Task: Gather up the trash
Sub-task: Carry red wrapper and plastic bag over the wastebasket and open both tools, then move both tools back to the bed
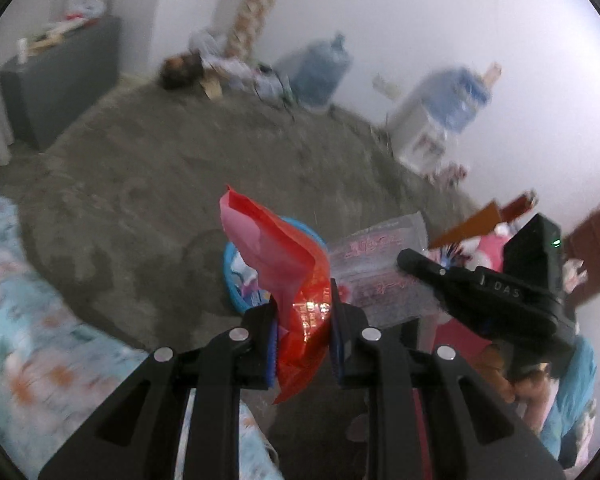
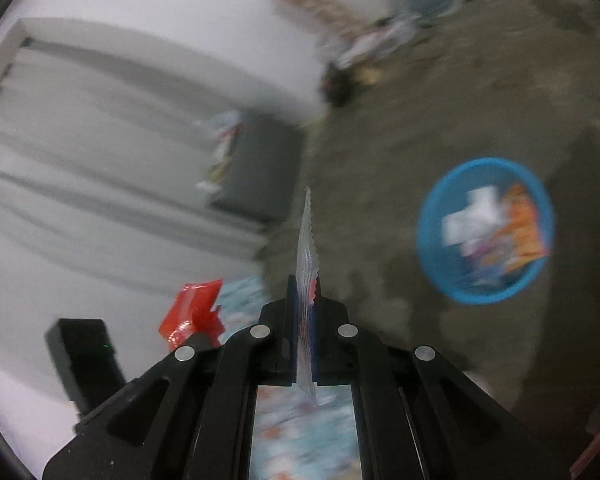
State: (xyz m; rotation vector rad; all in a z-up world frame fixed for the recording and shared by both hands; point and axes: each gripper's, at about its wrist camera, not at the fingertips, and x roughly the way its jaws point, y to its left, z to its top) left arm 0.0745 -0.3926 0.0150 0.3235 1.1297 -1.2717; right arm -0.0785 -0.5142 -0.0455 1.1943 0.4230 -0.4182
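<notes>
In the left wrist view my left gripper [image 1: 303, 309] is shut on a crumpled red wrapper [image 1: 284, 264] that sticks up and out of the jaws. Behind the wrapper shows the rim of a blue basket [image 1: 231, 276] on the floor. To its right my right gripper [image 1: 408, 258] comes in, shut on a clear plastic wrapper [image 1: 380, 264] with pink print. In the right wrist view my right gripper [image 2: 305, 300] pinches that clear wrapper [image 2: 307, 240] edge-on. The blue basket [image 2: 432, 216], with several wrappers inside, lies on the floor to the right. The red wrapper [image 2: 194, 312] shows at lower left.
A grey concrete floor [image 1: 204, 168] spreads ahead. A floral bedsheet [image 1: 32, 300] lies at lower left. A dark grey cabinet [image 1: 56, 80] stands at the left wall, water jugs [image 1: 320, 72] and a white dispenser [image 1: 424, 128] at the back. A person's hand [image 1: 500, 364] holds the right gripper.
</notes>
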